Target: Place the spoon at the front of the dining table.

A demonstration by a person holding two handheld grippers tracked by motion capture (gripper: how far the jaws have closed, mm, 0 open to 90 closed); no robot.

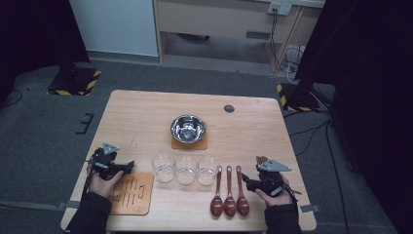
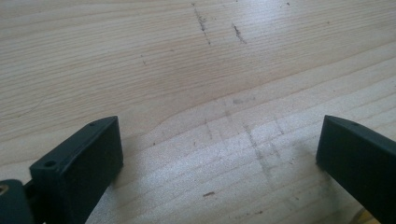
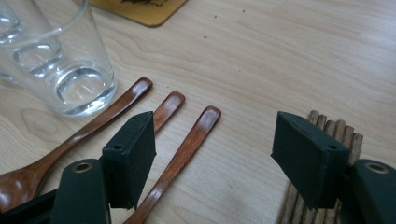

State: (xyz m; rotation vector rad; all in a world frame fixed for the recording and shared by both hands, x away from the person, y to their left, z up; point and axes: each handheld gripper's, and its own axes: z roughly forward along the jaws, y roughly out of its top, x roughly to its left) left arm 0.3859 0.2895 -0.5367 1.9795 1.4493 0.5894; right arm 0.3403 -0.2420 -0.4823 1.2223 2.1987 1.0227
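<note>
High view: both grippers rest near the front edge of the table (image 1: 146,105), each held in a hand; nothing is lifted.
Left gripper (image 1: 109,163): near the front-left corner, just behind the brown mat (image 1: 130,194). In its own view the jaws stand wide apart over bare, scuffed wood, with nothing between them.
Right gripper (image 1: 249,179): near the front-right corner, jaws wide open and empty, pointing toward the spoons.
Spoons (image 1: 229,192): three wooden ones side by side at the front edge, right of centre; in the right gripper view the nearest handle (image 3: 187,149) lies between the jaws' line of sight and just ahead.
Glasses (image 1: 185,169): three empty ones in a row left of the spoons, touching or nearly so.
Bowl (image 1: 188,128): steel, on a coaster at the table's middle.
Step (judgement): start or approach; a spoon looks the likely first pick.
Next move (judgement): right gripper lowers over one thin handle and closes without nudging its neighbours.
Hard to make out: the slatted wooden piece (image 3: 322,186) under the right gripper is cut off; markings on the mat are unreadable.
</note>
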